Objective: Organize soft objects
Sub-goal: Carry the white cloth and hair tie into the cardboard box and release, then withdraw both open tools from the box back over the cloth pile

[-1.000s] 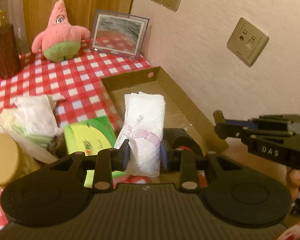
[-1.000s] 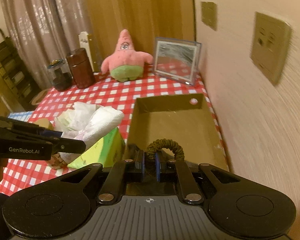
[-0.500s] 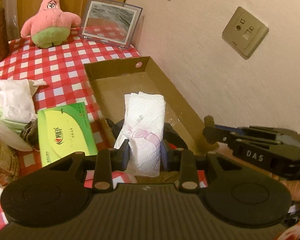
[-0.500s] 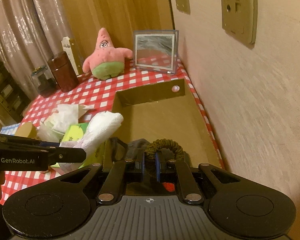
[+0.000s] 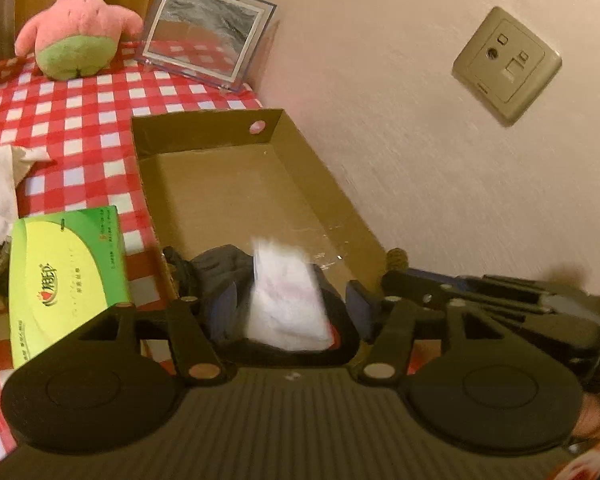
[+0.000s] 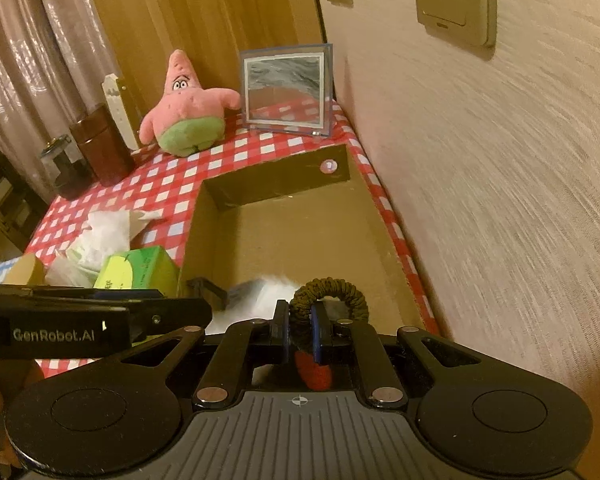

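Red-and-white checked tablecloth runs to a pale wall with socket plates; "GenRobot.AI" is printed on the side of the left gripper as the right wrist view shows it, while the print on the green tissue box is too small to read. At the back stand a pink starfish plush, a clear picture frame and a brown jar, and crumpled white tissues lie beside the tissue box, left of the open cardboard box. Its jaws having just been opening, the left gripper stands wide with the white folded pack loose between them over dark cloth at the box's near end, while the right gripper, just beside it, is pinched narrow on an olive hair scrunchie above the same end.
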`<state>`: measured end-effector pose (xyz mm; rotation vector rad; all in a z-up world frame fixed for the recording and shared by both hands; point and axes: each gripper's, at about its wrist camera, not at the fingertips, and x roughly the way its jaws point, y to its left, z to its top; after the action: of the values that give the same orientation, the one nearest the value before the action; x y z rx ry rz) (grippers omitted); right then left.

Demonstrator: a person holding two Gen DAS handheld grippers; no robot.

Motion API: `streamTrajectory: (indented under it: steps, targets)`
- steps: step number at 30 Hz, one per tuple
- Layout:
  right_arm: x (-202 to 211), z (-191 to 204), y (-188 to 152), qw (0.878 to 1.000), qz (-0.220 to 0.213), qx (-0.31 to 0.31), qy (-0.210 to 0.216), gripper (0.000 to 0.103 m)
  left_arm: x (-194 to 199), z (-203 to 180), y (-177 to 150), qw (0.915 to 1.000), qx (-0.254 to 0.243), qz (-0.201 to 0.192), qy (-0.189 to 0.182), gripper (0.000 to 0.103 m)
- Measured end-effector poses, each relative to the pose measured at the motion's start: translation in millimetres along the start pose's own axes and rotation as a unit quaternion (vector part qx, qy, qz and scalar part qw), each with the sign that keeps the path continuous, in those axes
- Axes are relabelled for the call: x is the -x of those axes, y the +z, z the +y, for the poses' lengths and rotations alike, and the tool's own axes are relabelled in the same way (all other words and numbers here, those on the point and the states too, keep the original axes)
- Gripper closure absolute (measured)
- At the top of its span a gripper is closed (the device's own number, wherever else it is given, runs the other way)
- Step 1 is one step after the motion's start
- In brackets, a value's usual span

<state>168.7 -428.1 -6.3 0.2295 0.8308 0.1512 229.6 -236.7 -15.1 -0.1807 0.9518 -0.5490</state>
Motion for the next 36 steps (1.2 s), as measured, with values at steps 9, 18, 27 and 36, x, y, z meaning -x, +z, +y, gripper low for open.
streamTrajectory:
  steps: [9, 18, 27, 36]
  targets:
    - [-3, 3, -4, 1.000, 0.006, -0.002, 0.005, 0.092, 14, 8, -7, 0.9996, -0.006, -0.013, 0.022, 0.046]
    - [-5, 2, -3, 1.000, 0.005, 0.000, -0.001, 0.092, 25, 4, -10, 0.9991, -0.024, -0.022, 0.027, 0.046]
    - [-3, -8, 0, 1.000, -0.005, -0.030, 0.006, 0.048, 28, 7, -12, 0.9989, -0.028, -0.024, 0.030, 0.046]
    - [3, 1, -7, 1.000, 0.001, -0.018, 0.004, 0.048, 39, 16, -20, 0.9988, -0.027, -0.025, 0.033, 0.046]
